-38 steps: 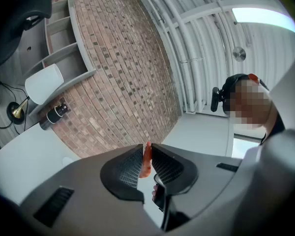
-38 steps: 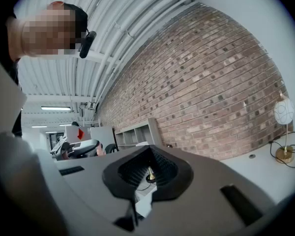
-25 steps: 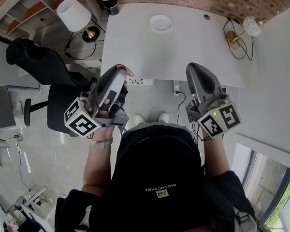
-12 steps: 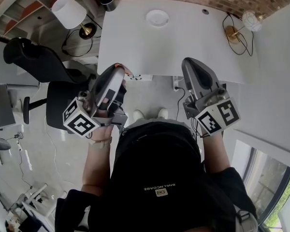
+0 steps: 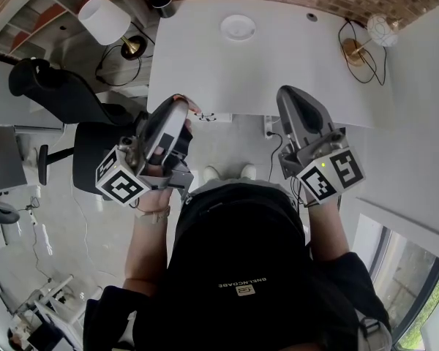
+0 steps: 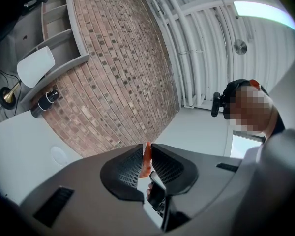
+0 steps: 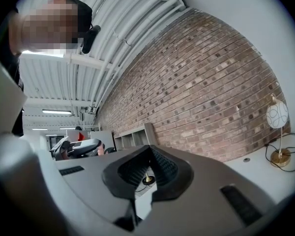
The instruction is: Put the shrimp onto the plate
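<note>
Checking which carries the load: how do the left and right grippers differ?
The left gripper is shut on an orange shrimp; the right gripper is shut on nothing. The left gripper leans right in the head view, the right gripper leans left. Both face the white table.

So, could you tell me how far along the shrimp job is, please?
Done: the shrimp is picked up, pinched in the left gripper. In hand: it hangs near the table's front edge. Left: reach the empty plate at the far side and release. The right gripper is shut, holding nothing.
</note>
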The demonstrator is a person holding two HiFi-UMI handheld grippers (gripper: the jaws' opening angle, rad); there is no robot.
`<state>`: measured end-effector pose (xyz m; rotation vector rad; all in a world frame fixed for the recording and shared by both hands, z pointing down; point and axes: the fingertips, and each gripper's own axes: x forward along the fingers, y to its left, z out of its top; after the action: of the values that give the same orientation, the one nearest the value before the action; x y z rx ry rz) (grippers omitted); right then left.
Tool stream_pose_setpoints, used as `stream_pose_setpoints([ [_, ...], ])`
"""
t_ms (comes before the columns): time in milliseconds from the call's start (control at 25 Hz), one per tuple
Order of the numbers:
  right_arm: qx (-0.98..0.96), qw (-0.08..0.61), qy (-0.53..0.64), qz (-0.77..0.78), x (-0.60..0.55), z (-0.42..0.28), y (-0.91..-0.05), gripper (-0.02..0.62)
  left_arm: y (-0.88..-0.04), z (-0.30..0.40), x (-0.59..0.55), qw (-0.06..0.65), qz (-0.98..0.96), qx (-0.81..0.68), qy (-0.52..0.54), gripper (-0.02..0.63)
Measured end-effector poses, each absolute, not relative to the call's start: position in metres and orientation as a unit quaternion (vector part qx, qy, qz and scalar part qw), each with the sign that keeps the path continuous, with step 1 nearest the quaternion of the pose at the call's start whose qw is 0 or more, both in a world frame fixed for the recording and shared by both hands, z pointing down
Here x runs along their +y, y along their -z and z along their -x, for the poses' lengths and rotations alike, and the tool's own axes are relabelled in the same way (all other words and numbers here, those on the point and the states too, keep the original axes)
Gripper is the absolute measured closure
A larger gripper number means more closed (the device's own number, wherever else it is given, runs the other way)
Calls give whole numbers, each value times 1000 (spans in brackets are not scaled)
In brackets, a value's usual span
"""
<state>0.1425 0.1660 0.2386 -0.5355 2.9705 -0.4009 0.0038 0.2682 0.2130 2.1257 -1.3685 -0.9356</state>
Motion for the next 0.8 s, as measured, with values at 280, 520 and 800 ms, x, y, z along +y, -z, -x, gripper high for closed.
stream_pose_setpoints([
  [280, 975, 55, 135, 171, 150, -165, -240, 592, -215, -31, 256, 217, -769, -505, 328, 549],
  [520, 974, 60, 141, 165, 135, -186, -242, 592, -214, -50, 248, 217, -760, -519, 326, 549],
  [800, 968, 79, 165, 172, 118, -219, -246, 592, -207, -69, 244, 204, -756, -533, 321, 549],
])
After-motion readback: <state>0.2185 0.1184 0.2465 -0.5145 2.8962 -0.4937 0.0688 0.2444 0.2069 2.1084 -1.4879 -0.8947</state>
